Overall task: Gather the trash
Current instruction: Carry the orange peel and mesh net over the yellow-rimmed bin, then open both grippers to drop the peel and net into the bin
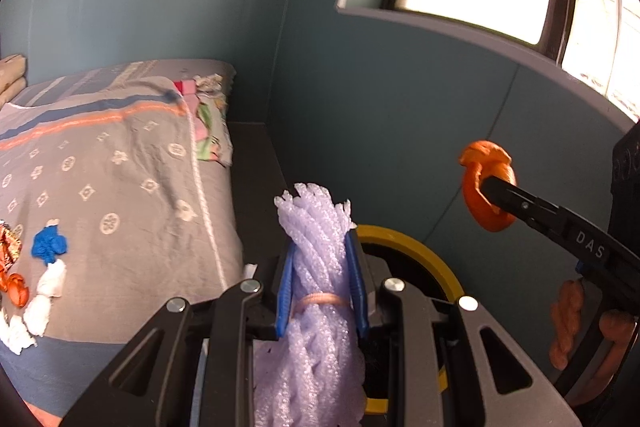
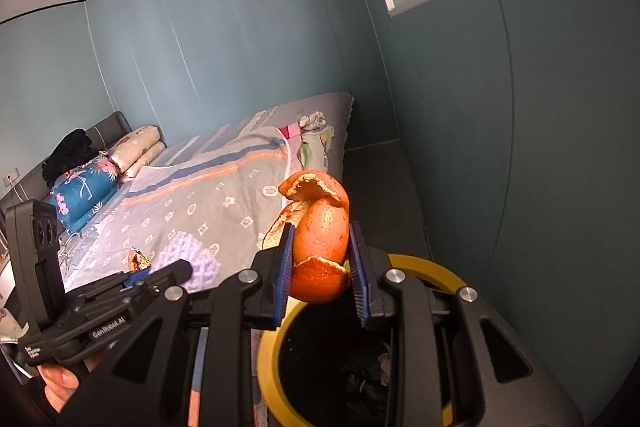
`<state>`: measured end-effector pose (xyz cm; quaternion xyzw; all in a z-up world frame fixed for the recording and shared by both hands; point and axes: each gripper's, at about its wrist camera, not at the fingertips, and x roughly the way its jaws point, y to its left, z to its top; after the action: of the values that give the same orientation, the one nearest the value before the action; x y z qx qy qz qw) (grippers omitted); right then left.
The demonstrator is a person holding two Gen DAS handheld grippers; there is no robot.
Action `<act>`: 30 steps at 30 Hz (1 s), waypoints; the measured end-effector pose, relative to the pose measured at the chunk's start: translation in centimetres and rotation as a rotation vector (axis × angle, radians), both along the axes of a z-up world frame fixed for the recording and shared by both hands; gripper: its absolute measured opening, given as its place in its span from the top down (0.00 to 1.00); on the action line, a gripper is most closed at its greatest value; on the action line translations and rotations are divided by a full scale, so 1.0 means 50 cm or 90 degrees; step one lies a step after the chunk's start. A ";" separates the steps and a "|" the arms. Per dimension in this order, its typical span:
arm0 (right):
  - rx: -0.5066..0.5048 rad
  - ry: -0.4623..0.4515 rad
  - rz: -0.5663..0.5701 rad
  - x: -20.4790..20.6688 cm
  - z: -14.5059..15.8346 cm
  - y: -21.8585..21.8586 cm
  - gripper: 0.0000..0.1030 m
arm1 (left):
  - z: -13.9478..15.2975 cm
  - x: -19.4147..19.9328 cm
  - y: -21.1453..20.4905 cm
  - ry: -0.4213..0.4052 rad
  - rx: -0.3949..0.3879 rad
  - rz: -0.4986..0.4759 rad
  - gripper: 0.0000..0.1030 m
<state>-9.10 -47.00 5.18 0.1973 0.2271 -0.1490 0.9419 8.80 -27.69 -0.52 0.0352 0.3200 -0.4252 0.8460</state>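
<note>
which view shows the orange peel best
The right wrist view: the orange peel sits large and centered, pinched between the right gripper pads, its pale inner side visible. The left wrist view shows it smaller, from the side, partly behind a finger.

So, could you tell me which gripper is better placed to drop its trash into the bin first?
Probably the right gripper: its orange peel hangs at the yellow-rimmed bin's near rim. The left gripper's foam net looks short of the opening.

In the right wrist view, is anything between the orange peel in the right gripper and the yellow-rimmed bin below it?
Nothing: the orange peel, pinched in the right gripper, hangs over the yellow-rimmed bin with only open air between, seen in the right wrist view.
</note>
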 end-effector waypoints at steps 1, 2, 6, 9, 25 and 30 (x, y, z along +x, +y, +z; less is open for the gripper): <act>0.001 0.008 -0.004 0.002 -0.009 -0.011 0.75 | -0.006 -0.002 -0.012 0.001 0.006 -0.005 0.78; -0.003 0.017 -0.009 0.005 -0.017 -0.019 0.75 | -0.013 -0.004 -0.024 0.003 0.013 -0.008 0.78; 0.014 0.044 -0.018 0.019 -0.043 -0.043 0.75 | -0.044 -0.007 -0.064 0.011 0.042 -0.022 0.78; 0.020 0.053 -0.023 0.024 -0.058 -0.055 0.75 | -0.068 -0.004 -0.079 0.034 0.050 -0.029 0.78; 0.019 0.010 -0.053 -0.004 -0.043 -0.039 0.55 | -0.064 -0.017 -0.059 0.067 0.006 -0.037 0.33; 0.002 -0.008 -0.050 -0.005 -0.033 -0.025 0.47 | -0.053 -0.002 -0.027 0.061 -0.014 -0.003 0.20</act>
<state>-9.36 -48.23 3.53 0.2087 0.2139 -0.1840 0.9364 8.72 -29.05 -3.15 0.0063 0.3556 -0.4320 0.8288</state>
